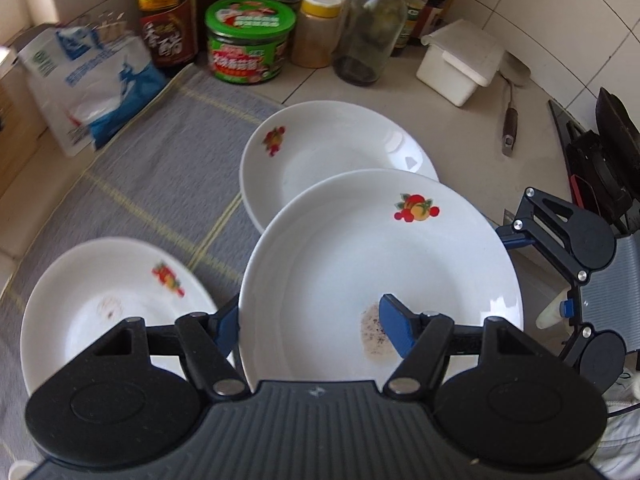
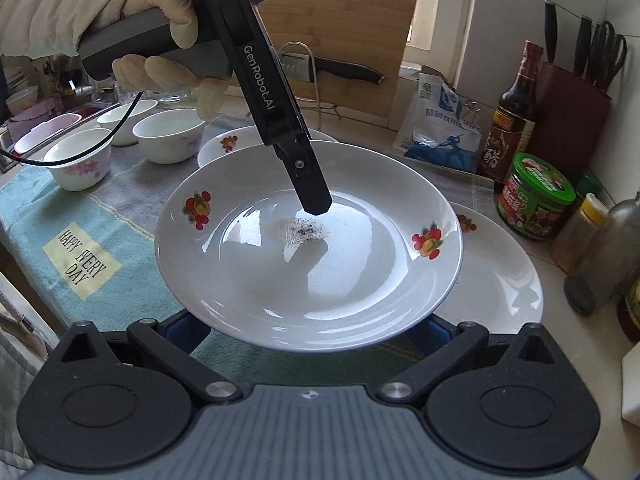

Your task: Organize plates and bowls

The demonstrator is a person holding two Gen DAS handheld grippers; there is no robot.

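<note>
Gripping the stained plate point(image 2: 308, 264) by its rim, "GenRobot.AI" left gripper point(image 2: 316, 204) hangs above a "HAPPY EVERY DAY" cloth point(image 2: 80, 256); right gripper's point(image 2: 308, 332) state is unclear.

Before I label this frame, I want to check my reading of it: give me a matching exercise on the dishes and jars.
Things:
1. speckled plate
2. green-lidded tub
3. white bowl

Places:
a. one of three standing on the cloth
b. lifted in the left tongs
c. beside the dark bottle

Pairs: 1-b, 2-c, 3-a.
</note>
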